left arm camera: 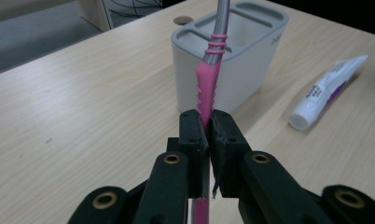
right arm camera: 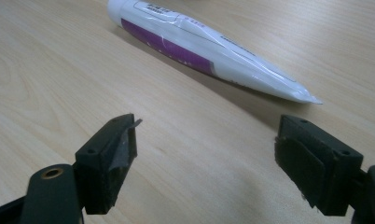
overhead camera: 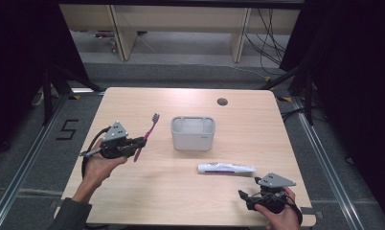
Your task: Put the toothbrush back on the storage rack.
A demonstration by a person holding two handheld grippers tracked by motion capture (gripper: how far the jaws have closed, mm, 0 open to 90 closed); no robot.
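The left gripper [left arm camera: 205, 135] has its jaws clamped on the pink grip of the toothbrush [left arm camera: 208, 88], which rises toward the top centre of the left gripper view, in front of the holder [left arm camera: 251, 70]. In the high view, the toothbrush [overhead camera: 147, 136] stands left of centre, bristles uppermost, beside the holder [overhead camera: 193, 139]. Judged step: carrying the toothbrush to the holder. The next move calls for aligning the toothbrush over a compartment, then lowering it. The handle is pink, grey-shafted, with ribbed grip. The right gripper [right arm camera: 213, 154] has its jaws wide and empty near the tube [right arm camera: 199, 51] on the surface [right arm camera: 59, 70].
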